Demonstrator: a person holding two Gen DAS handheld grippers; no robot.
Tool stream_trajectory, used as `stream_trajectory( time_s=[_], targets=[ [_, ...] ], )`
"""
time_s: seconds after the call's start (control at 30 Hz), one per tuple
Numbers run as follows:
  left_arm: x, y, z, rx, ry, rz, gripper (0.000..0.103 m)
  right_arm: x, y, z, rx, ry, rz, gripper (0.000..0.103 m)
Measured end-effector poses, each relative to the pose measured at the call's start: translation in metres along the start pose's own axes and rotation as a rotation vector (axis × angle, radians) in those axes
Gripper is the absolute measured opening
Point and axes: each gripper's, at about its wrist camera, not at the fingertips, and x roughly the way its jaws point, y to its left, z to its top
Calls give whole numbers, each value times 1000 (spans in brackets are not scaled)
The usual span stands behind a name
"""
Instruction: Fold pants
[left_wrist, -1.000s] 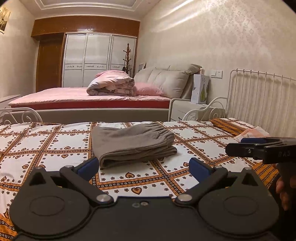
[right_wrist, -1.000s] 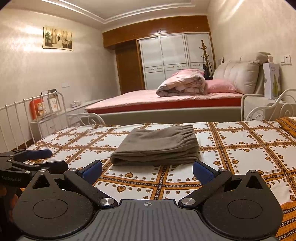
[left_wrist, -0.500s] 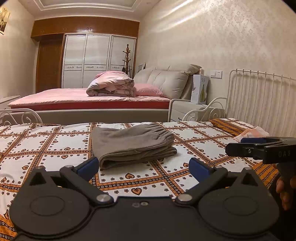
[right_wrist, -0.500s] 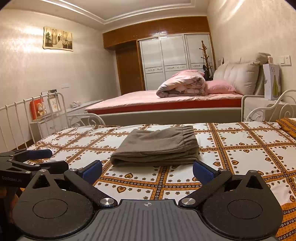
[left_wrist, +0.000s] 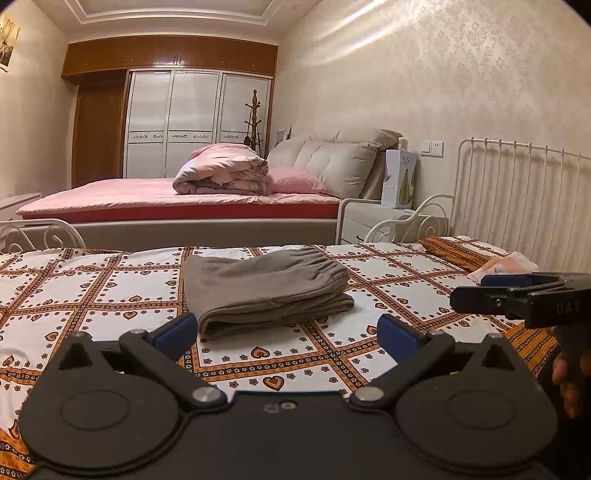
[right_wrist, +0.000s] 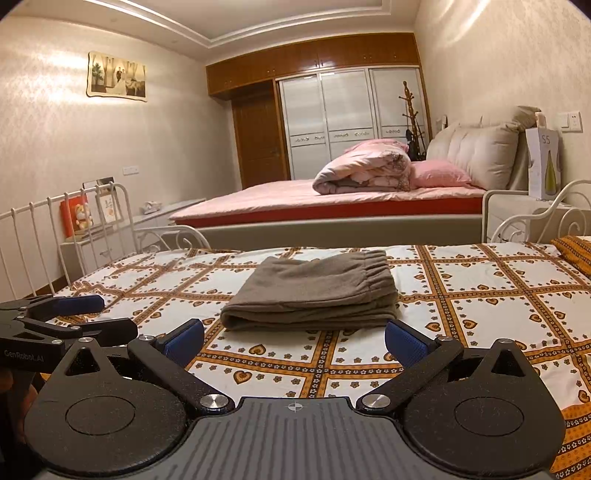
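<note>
Grey-brown pants (left_wrist: 264, 286) lie folded in a compact stack on the patterned bedspread (left_wrist: 92, 291), elastic waistband at the far right. They also show in the right wrist view (right_wrist: 314, 293). My left gripper (left_wrist: 288, 332) is open and empty, held back from the near edge of the stack. My right gripper (right_wrist: 293, 341) is open and empty, also just short of the stack. Each gripper shows in the other's view, the right one at the right edge (left_wrist: 517, 295) and the left one at the left edge (right_wrist: 55, 314).
White metal bed rails stand at the right (left_wrist: 517, 192) and at the left (right_wrist: 66, 229). A second bed with a rolled pink quilt (left_wrist: 221, 173) lies beyond. A white nightstand (left_wrist: 373, 218) holds a box. An orange pillow (left_wrist: 461, 249) lies at the right.
</note>
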Motion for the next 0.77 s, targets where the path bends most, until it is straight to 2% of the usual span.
stream_trajectory(
  time_s=[0.27,0.47,0.63,0.77],
  targets=[
    [1,1,1,5,-1,0,97,1,-1,-1,-5,1,2,103],
    [0,1,2,11,-18,-30,97,2,-1,-1,-15,3,4,103],
    [-2,1,3,16,-43,-18,96,3,-1,-1,-26,6,8,103],
    [0,1,2,7,-29,-11,97,4,-2,-2,-30,10,10,103]
  ],
)
